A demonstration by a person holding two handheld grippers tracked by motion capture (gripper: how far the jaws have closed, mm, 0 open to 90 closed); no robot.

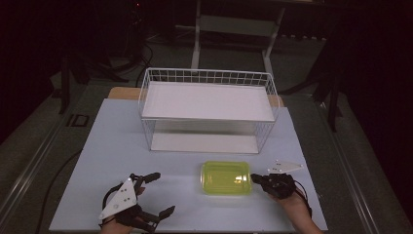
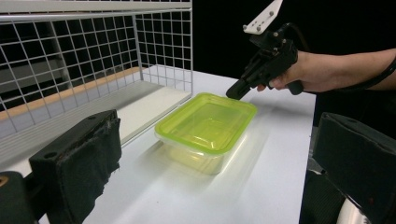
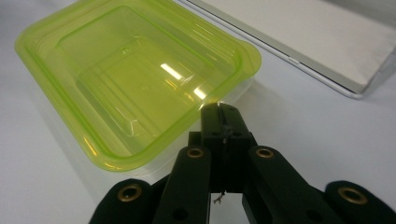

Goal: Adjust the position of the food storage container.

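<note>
So my right gripper (image 3: 223,112) has its black jaws pressed fully together with nothing caught between them, and the tip sits right up against the rim of the yellow-green plastic container (image 3: 135,79), at its right-hand edge as seen in the high view. Can't honestly tell if it's touching the rim or just a hair off. The container is a translucent, rounded-corner rectangular tub with a glossy stepped lid that throws back little highlights, and it sits flat on the smooth white tabletop (image 1: 117,146) just in front of the white wire rack (image 1: 207,78). That rack is a grid-mesh basket shape with a flat matte white shelf on top and another white panel along the bottom. My left gripper (image 1: 158,195) is off near the left front of the table, well apart from the tub, with its jaws spread wide and holding nothing; in the left gripper view you can see the fuzzy, slightly frayed black pads (image 2: 88,163) on them. Each gripper has a grey triangular plate on top.
</note>
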